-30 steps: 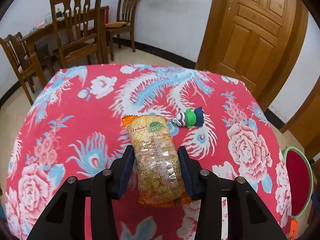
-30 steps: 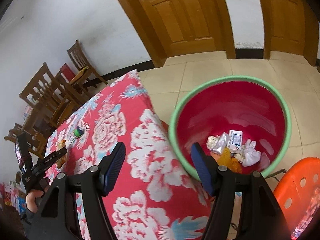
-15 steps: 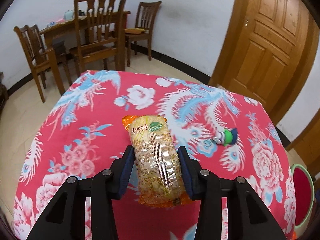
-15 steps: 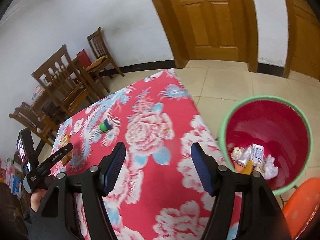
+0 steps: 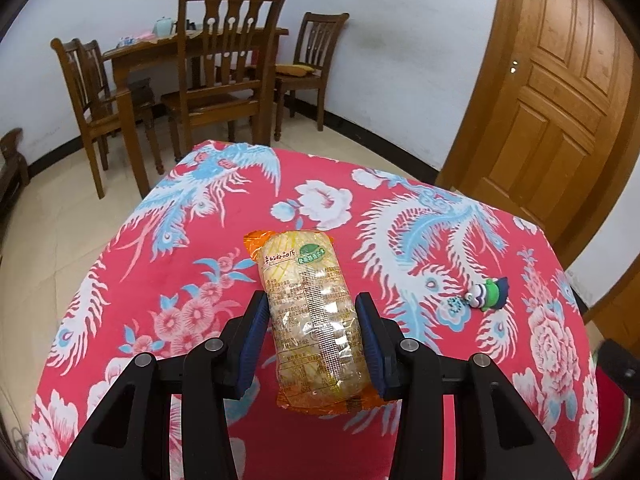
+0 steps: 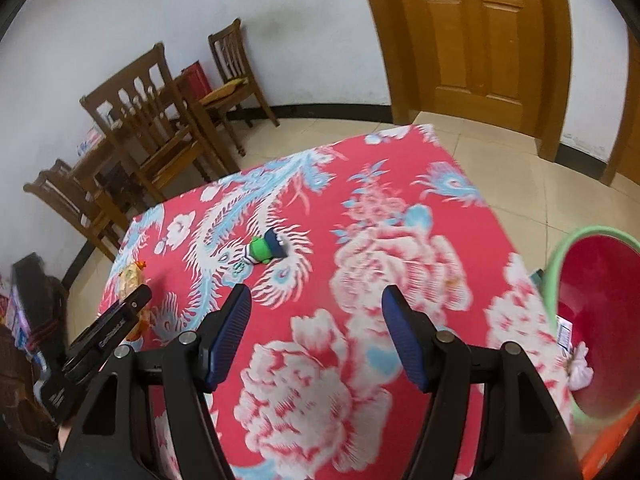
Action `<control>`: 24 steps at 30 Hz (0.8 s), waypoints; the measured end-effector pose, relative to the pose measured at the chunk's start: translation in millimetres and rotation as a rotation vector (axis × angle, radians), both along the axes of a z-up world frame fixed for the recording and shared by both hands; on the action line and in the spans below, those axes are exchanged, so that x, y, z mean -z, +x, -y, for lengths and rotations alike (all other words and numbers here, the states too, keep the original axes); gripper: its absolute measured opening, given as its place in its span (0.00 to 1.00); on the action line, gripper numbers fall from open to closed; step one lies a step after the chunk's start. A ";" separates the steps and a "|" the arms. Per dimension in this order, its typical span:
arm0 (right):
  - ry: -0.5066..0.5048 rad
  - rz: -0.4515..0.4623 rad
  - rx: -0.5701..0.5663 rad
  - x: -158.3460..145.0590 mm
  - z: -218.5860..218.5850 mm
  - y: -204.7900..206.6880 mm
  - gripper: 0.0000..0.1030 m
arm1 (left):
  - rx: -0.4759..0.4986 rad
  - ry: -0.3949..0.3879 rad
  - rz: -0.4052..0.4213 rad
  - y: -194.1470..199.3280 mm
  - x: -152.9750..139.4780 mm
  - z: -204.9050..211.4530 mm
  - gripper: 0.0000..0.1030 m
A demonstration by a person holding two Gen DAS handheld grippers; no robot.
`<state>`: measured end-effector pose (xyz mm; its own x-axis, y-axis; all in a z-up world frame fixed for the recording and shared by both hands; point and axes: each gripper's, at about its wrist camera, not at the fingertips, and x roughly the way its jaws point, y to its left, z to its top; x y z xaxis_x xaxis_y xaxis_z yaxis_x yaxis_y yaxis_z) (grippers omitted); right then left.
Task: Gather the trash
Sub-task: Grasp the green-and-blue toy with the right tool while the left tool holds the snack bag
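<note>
A clear and orange snack packet (image 5: 312,312) is clamped between the blue pads of my left gripper (image 5: 311,304), which is shut on it above the red floral tablecloth (image 5: 200,280). In the right wrist view the packet (image 6: 130,276) and the left gripper (image 6: 120,316) show at the table's left edge. My right gripper (image 6: 315,294) hangs open over the cloth with nothing between its fingers. A small green and navy toy (image 6: 264,249) lies just beyond it, and the toy (image 5: 486,290) sits to the right of the packet. The red bin with a green rim (image 6: 560,256) stands off the table's right side.
White crumpled trash (image 6: 580,372) lies in the bin. An orange stool (image 6: 608,452) sits beside it at the bottom right. Wooden chairs (image 5: 224,80) and a dining table (image 5: 132,52) stand beyond the far edge. A wooden door (image 5: 552,100) is at the right.
My right gripper has swung from over the bin to over the table, so the bin is now at the right edge. In the left view the toy slid right; the packet stayed gripped.
</note>
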<state>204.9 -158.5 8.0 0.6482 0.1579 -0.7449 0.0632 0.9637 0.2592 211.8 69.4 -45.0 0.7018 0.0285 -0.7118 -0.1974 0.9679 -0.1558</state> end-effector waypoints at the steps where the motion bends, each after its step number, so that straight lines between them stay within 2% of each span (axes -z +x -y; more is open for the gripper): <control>1: -0.002 -0.006 -0.008 3.5 -4.0 4.9 0.67 | -0.003 -0.002 0.002 -1.0 -0.4 -0.7 0.44; 5: -0.021 -0.030 -0.043 17.6 -20.1 25.6 0.67 | -0.011 -0.006 0.005 -1.5 0.1 -3.7 0.44; 8: -0.043 -0.029 -0.065 24.1 -29.0 37.6 0.72 | -0.017 -0.008 0.000 -0.4 1.2 -5.1 0.44; 24: -0.170 -0.032 -0.154 48.0 -71.4 87.6 0.75 | -0.021 -0.022 -0.019 1.5 6.4 -7.2 0.44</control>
